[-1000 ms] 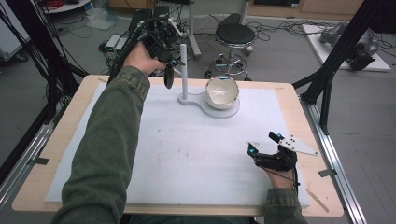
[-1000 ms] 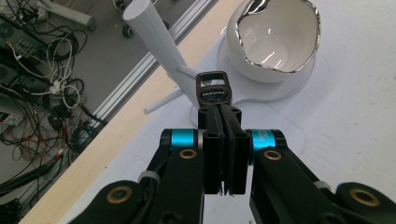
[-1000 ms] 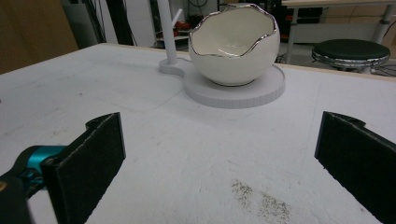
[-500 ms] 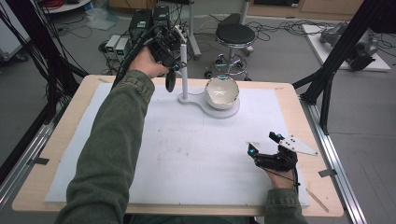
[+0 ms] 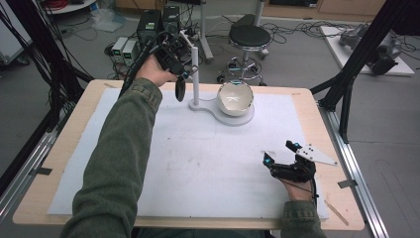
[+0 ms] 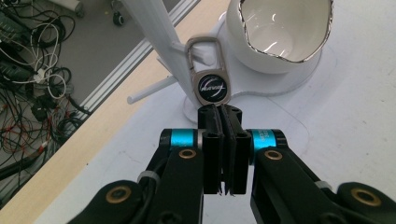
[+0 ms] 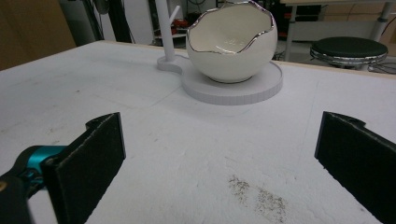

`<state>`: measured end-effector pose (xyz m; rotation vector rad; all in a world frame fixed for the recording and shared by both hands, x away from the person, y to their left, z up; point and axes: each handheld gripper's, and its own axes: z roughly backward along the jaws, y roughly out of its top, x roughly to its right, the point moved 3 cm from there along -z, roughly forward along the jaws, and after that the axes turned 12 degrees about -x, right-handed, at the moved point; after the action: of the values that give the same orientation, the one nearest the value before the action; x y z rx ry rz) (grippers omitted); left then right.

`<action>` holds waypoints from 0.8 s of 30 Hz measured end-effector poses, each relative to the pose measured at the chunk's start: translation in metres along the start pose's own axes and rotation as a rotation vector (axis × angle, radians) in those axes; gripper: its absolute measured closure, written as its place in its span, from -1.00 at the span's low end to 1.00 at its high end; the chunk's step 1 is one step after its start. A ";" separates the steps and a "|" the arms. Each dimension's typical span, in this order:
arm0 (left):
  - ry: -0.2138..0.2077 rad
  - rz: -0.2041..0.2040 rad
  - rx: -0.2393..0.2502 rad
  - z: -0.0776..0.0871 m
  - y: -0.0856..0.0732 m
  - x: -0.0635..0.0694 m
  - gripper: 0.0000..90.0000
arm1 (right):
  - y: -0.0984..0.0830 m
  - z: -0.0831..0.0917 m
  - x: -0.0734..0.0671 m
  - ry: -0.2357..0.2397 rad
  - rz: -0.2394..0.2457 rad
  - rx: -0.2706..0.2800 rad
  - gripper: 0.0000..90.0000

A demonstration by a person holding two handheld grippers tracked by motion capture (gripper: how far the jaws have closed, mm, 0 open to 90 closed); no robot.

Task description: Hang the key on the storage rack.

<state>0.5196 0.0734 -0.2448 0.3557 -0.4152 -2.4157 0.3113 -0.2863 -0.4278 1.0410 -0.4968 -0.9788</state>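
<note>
A metal key fob (image 6: 211,86) with a black oval badge hangs by its loop on a peg of the white stand (image 6: 156,42). My left gripper (image 6: 220,112) is shut, its tips right at the fob's lower edge; nothing shows between the pads. From above, the left gripper (image 5: 181,91) points down beside the stand's post (image 5: 194,74). A white eggshell-shaped bowl (image 5: 236,97) with a silver rim sits on the stand's round base. My right gripper (image 5: 280,152) rests open on the mat near the front right, with nothing between its jaws (image 7: 219,154).
A white mat (image 5: 198,163) covers the wooden table (image 5: 64,144). Behind the table are a black stool (image 5: 250,37), boxes and cables on the floor. Black frame legs (image 5: 346,94) stand at the right rear corner.
The left hand has shifted slightly near the stand's post; its jaws stay shut. The right gripper has not moved.
</note>
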 end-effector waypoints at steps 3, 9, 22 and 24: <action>0.001 -0.005 0.002 0.000 0.000 0.002 0.93 | 0.000 0.000 0.000 0.003 -0.001 -0.003 -0.98; 0.000 0.002 -0.014 -0.003 -0.001 0.001 0.92 | 0.000 0.000 0.000 0.001 0.000 0.002 -0.98; -0.059 0.036 0.023 -0.001 -0.012 -0.002 0.11 | 0.000 0.000 0.000 0.001 0.001 0.001 -0.98; -0.077 0.044 0.028 -0.002 -0.015 -0.003 -0.08 | 0.000 0.000 -0.001 0.003 -0.004 -0.002 -0.98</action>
<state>0.5138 0.0863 -0.2519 0.2631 -0.4868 -2.3881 0.3104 -0.2857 -0.4275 1.0420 -0.4914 -0.9804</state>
